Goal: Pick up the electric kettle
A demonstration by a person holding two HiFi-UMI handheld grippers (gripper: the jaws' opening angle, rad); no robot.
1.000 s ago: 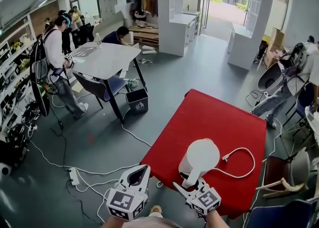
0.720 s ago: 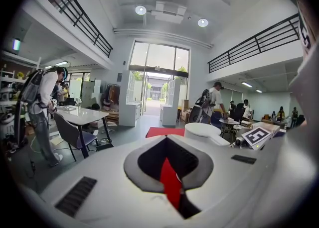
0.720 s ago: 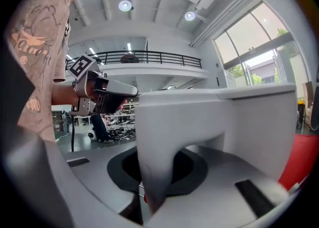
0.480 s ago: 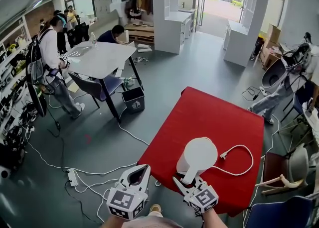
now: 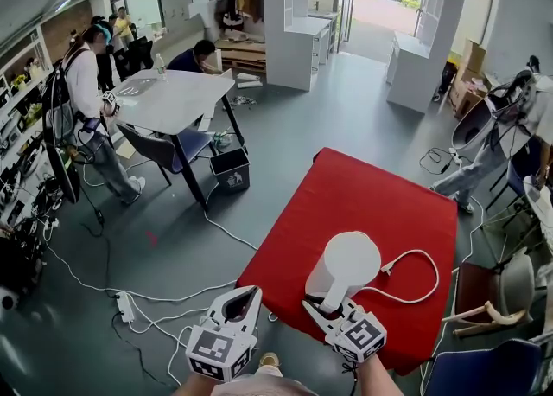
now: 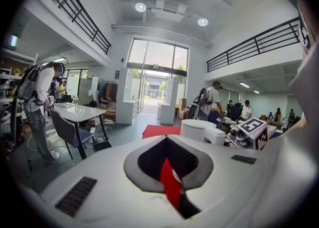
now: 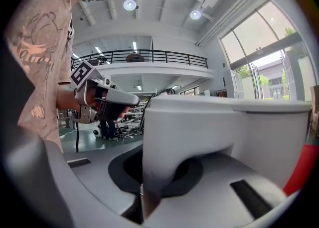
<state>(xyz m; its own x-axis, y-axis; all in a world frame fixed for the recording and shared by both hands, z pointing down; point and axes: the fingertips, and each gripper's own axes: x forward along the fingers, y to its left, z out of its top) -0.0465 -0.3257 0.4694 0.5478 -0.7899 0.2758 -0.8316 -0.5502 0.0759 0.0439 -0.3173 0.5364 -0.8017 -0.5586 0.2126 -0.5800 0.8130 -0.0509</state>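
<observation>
Bearing white kettle (image 5: 344, 266), red tabletop (image 5: 367, 200) — grey floor (image 5: 285, 135)

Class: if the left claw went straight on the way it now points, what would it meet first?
Probably the red table, near its corner, left of the kettle; depth is unclear.

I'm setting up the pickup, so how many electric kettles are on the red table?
1. The white electric kettle stands on the red table, close to its near edge, its cord lying to its right. No other shows.
</observation>
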